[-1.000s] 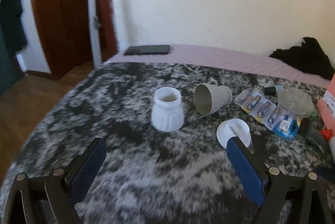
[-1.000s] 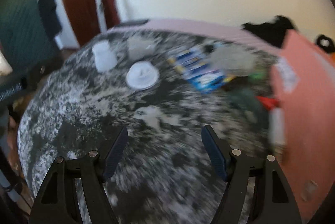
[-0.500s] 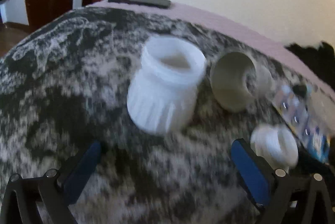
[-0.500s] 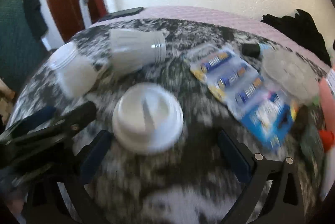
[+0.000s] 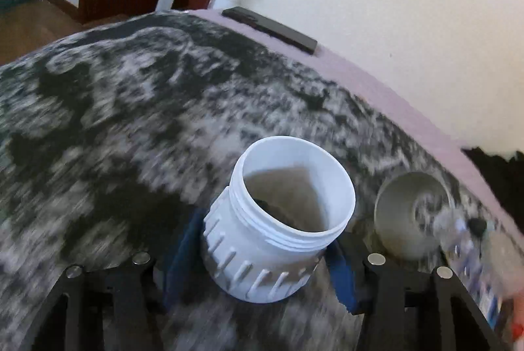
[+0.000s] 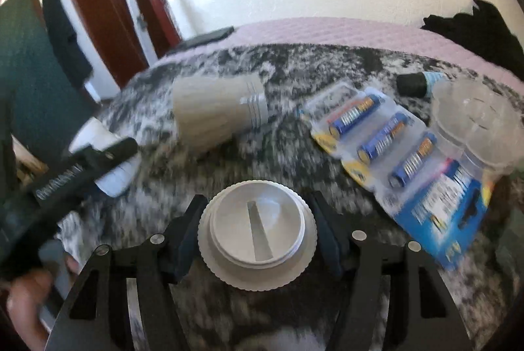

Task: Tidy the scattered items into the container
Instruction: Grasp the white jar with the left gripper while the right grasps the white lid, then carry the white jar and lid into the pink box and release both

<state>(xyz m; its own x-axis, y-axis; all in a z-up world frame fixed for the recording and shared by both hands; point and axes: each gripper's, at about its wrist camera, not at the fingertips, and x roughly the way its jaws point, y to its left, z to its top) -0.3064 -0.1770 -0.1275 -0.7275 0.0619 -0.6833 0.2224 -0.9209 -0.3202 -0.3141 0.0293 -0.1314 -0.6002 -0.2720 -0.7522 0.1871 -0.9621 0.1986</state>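
A black-and-white mottled blanket (image 5: 98, 138) covers the surface, and on it the left gripper (image 5: 265, 256) has its blue pads pressed against both sides of the upright, open white jar (image 5: 278, 220). Beside the jar a grey cup (image 6: 216, 113) lies tipped over, near a blister pack of batteries (image 6: 393, 161). Closer in, the right gripper (image 6: 257, 236) is closed around the white lid (image 6: 257, 229), which lies flat on the blanket

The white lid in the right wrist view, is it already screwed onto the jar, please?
No, the white lid lies on the blanket between the right gripper fingers, apart from the white jar at far left.
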